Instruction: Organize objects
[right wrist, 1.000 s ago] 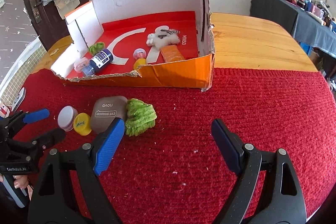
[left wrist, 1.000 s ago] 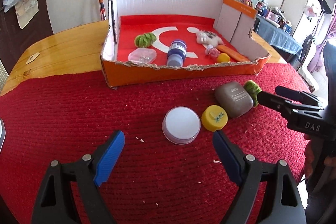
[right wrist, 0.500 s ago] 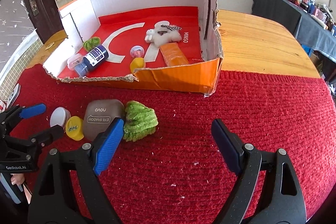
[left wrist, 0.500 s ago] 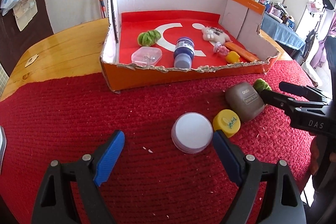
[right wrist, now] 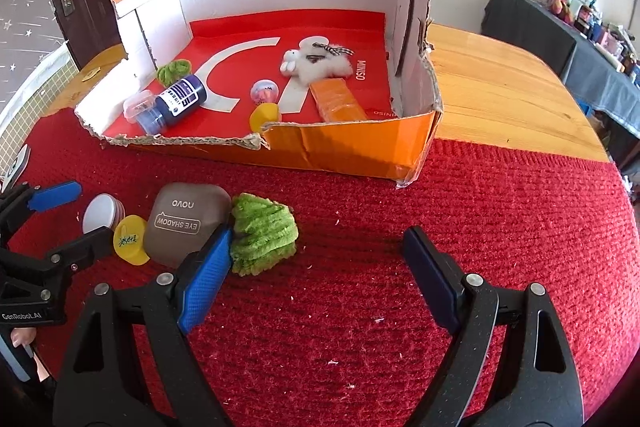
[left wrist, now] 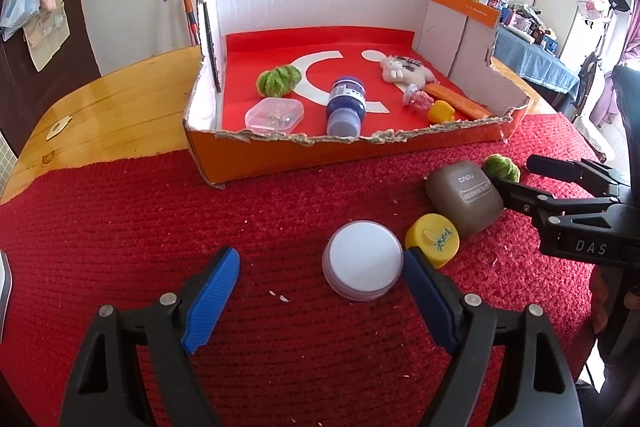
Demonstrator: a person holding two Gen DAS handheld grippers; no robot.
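My left gripper (left wrist: 320, 291), jaws apart, has the white-lidded jar (left wrist: 362, 265) just ahead, nearer its right jaw; right gripper (right wrist: 316, 275) jaws also apart.

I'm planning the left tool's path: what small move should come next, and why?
Probably nudge the left tool slightly right and forward, then close. The white-lidded jar sits against its right finger, off-center between open jaws, outside the cardboard box.
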